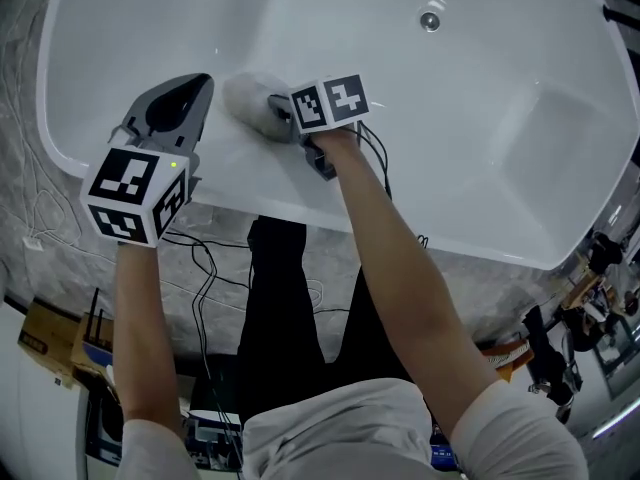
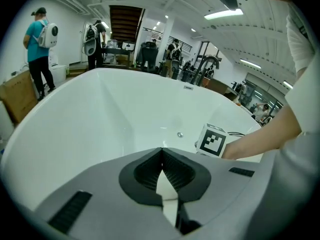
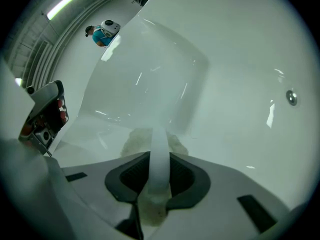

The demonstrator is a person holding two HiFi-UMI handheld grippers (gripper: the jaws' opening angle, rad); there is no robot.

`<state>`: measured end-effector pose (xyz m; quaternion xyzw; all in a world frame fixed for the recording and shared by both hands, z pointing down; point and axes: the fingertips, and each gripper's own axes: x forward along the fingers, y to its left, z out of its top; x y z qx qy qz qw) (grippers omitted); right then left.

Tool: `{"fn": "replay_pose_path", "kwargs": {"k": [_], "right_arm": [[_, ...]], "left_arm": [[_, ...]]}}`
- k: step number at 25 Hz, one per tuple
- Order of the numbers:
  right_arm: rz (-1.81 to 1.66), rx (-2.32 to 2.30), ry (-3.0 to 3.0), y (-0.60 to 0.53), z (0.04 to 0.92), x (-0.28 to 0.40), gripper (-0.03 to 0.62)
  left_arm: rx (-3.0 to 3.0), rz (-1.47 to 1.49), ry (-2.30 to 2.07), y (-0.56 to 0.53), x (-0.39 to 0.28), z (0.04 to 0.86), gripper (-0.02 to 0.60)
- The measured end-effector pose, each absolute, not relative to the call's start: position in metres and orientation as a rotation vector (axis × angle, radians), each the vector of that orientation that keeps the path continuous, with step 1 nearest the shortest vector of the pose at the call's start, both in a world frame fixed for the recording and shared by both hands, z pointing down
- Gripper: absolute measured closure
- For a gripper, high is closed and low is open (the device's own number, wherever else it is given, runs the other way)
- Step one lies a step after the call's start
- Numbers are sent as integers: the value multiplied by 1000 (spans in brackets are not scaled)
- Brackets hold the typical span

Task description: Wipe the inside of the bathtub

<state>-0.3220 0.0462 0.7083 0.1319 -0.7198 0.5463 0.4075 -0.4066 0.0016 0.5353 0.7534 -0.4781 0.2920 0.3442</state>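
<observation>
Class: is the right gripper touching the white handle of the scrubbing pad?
Touching. The right gripper view shows the right gripper clamped on the white handle, both jaws pressed against its sides.

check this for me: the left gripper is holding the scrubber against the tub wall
No, it is the right gripper that holds the scrubber against the tub wall. The right gripper view shows its white handle clamped between the jaws. In the left gripper view, the left gripper is shut on nothing.
</observation>
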Motion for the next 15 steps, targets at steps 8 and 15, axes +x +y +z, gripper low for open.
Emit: {"fn": "replay_pose_path", "kwargs": {"k": [8, 15], "right_arm": [[1375, 400, -1797, 47, 709, -255, 494], [1370, 438, -1758, 49, 711, -204, 494]], "left_arm": [[1998, 873, -1045, -10, -339, 567, 571], [2050, 1015, -869, -6, -277, 596, 571]]}}
